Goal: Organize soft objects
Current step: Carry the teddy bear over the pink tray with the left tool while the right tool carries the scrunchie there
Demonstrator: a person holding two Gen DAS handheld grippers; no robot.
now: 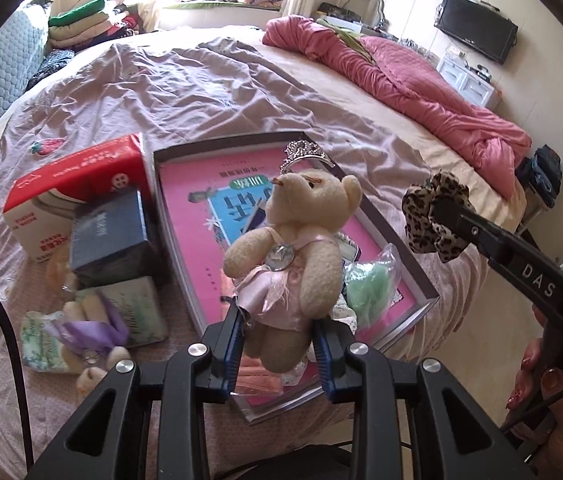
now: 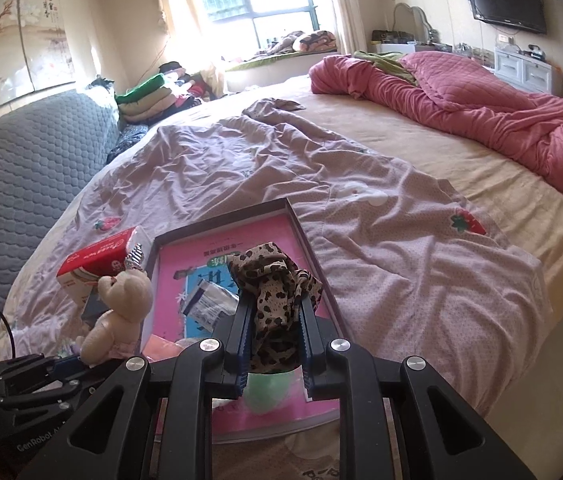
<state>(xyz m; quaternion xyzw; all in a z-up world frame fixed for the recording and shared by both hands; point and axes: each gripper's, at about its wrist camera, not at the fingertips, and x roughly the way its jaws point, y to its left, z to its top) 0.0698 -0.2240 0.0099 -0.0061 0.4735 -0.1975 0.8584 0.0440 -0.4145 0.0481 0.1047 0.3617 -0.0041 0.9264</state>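
1. the bed carries everything; a shallow box tray with a pink book lining it lies near its front edge, with cartons stacked just to its left; judge the tray to be the drop spot for the soft things, so both loads want to end inside its rim, not on the sheet
2. the teddy bear in its pink dress stands upright over the tray, clamped at the legs by the left hand-held gripper, whose jaws are narrowed firmly onto the plush; lower it toward bare pink surface, clear of the green mesh bag and the tiara at the far rim, and let go only once it rests
3. the leopard scrunchie is pinched in the right hand-held gripper, jaws nearly together on the bunched fabric; it hangs over the tray's near part above something green; set it beside the bear, well apart from the left tool so the two do not knock
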